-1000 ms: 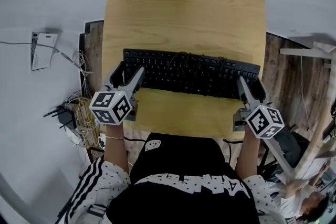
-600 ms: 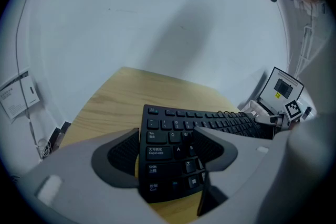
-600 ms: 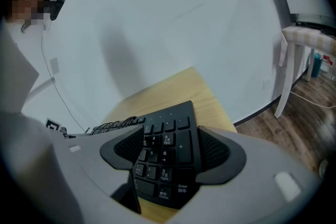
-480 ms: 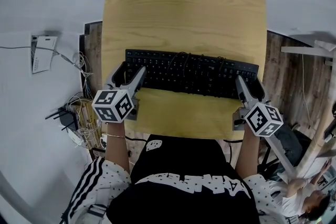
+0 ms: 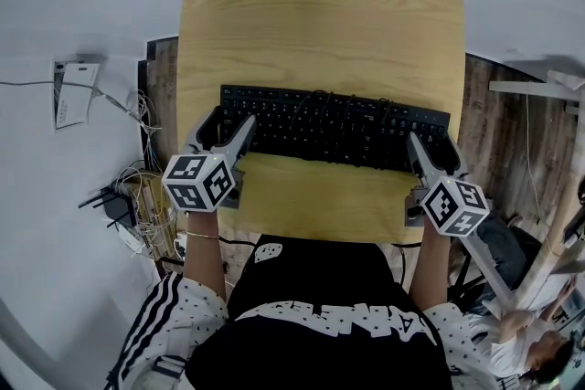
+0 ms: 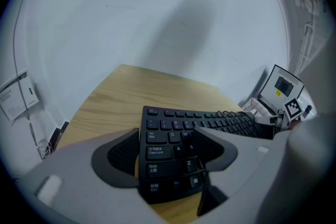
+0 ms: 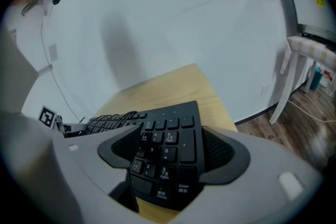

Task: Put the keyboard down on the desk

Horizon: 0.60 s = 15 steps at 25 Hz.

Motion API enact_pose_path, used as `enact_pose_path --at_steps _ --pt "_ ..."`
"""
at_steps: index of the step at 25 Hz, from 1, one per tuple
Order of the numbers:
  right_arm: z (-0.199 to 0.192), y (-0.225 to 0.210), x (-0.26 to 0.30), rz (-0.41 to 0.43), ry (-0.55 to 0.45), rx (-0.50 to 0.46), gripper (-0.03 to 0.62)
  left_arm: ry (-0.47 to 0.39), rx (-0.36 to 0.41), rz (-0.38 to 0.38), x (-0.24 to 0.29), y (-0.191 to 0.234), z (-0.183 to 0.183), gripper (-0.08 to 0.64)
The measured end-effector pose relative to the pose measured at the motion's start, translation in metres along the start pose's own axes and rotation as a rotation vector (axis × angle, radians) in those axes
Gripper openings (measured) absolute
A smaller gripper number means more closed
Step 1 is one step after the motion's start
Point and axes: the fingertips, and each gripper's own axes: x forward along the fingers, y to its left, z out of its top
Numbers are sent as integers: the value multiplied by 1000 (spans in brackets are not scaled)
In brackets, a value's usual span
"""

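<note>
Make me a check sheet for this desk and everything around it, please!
Surface: wooden desk, only the keyboard on it.
Job's things: black keyboard, lying across the desk, held at both ends.
Clutter: nothing seen on the desk.
Grippers: left claw shut on the keyboard's left end; right claw shut on its number-pad end.
Cables: thin black cable looped over the keys; wire tangle left of the desk.
Surroundings: wooden floor, white wall.

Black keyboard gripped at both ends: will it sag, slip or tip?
Probably stiff: the black keyboard looks straight between the left gripper and right gripper. Ribbed pads should limit slipping. Long and flat, it likely won't tip on the wooden desk.
</note>
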Motion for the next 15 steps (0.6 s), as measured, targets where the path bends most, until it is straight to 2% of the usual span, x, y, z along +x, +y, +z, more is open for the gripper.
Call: enact_pose_path --at_steps 11,15 --pt "2 0 2 -3 -13 -23 367 6 -14 5 3 1 -4 305" --pt "2 1 2 -3 -16 -26 368 -17 -15 6 1 3 -3 305"
